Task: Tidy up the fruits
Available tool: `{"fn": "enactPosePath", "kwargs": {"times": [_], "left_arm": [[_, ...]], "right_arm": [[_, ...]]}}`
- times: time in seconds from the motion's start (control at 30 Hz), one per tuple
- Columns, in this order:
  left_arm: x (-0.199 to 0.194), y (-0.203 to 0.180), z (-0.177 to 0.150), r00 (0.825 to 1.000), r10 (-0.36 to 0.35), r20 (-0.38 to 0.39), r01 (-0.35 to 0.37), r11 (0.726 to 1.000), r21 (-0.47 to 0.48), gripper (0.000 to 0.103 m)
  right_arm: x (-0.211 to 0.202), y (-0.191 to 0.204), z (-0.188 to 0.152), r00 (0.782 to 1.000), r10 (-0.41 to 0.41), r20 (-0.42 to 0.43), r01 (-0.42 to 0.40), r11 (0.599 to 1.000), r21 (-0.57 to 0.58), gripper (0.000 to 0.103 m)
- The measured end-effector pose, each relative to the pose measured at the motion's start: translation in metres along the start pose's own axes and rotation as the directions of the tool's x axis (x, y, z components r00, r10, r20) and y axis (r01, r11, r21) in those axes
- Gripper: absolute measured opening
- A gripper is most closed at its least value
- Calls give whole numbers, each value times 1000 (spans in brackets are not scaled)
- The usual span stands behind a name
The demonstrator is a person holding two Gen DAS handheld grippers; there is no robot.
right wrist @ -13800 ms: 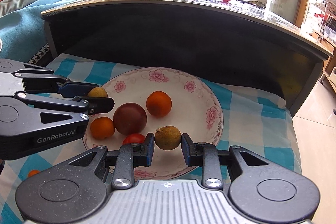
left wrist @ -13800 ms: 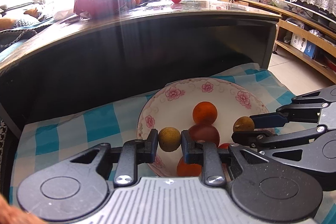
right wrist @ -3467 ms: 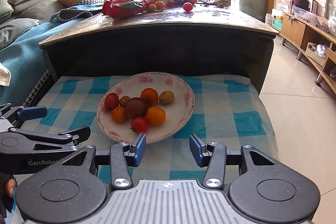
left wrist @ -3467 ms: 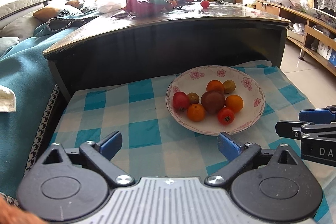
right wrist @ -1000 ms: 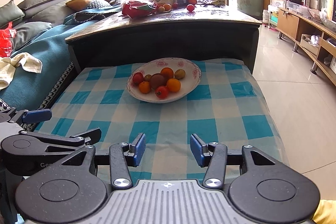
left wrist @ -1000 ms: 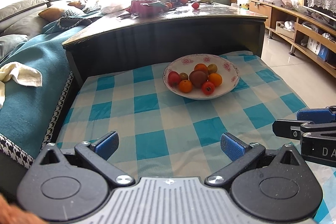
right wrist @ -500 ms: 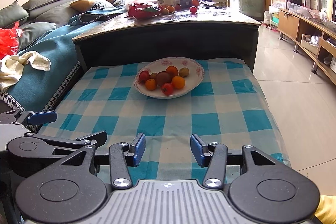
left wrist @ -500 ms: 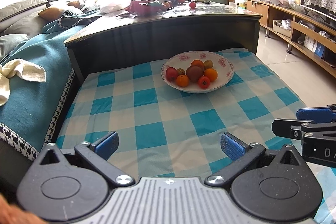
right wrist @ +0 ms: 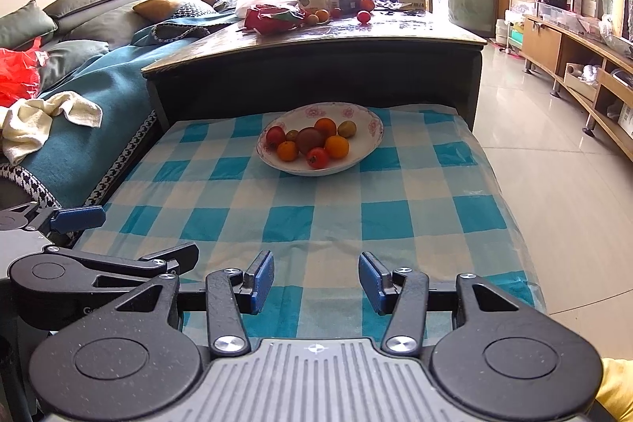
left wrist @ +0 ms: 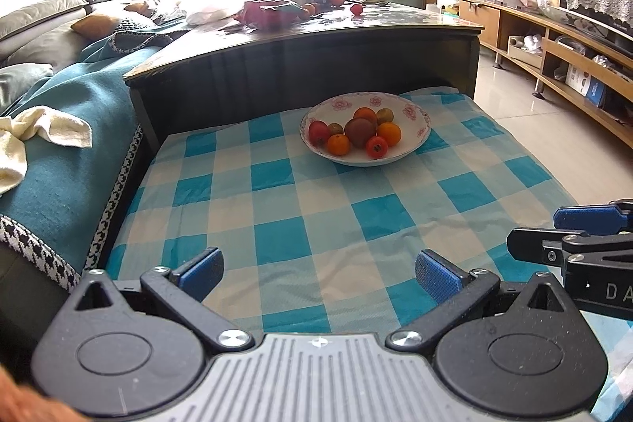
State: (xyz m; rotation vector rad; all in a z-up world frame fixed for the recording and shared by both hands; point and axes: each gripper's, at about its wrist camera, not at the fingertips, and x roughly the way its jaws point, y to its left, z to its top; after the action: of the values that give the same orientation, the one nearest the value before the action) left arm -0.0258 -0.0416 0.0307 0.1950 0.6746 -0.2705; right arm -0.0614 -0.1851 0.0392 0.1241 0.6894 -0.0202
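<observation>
On the checked cloth [right wrist: 316, 208] a fruit plate [right wrist: 368, 145] sits before a dark table [right wrist: 316, 74]; both grippers' fingers spread, empty

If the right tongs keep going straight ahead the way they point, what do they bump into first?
Probably the checkered cloth: the open, empty right tongs point slightly downward over it. If they skim just above the cloth, the next thing in line is the flowered bowl of fruit, though depth is hard to judge.
</observation>
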Motion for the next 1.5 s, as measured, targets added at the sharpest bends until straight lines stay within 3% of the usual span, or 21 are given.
{"fn": "enactPosePath", "kwargs": {"times": [0.77, 1.5], "left_arm": [[-28, -2, -26, 1000, 2, -26, -2, 1000, -1, 103], [-30, -3, -37, 999, 17, -52, -18, 1000, -4, 103]], "right_arm": [[-24, 11, -26, 1000, 15, -27, -15, 1000, 1, 43], [-28, 15, -40, 998, 20, -53, -20, 1000, 0, 44]]}}
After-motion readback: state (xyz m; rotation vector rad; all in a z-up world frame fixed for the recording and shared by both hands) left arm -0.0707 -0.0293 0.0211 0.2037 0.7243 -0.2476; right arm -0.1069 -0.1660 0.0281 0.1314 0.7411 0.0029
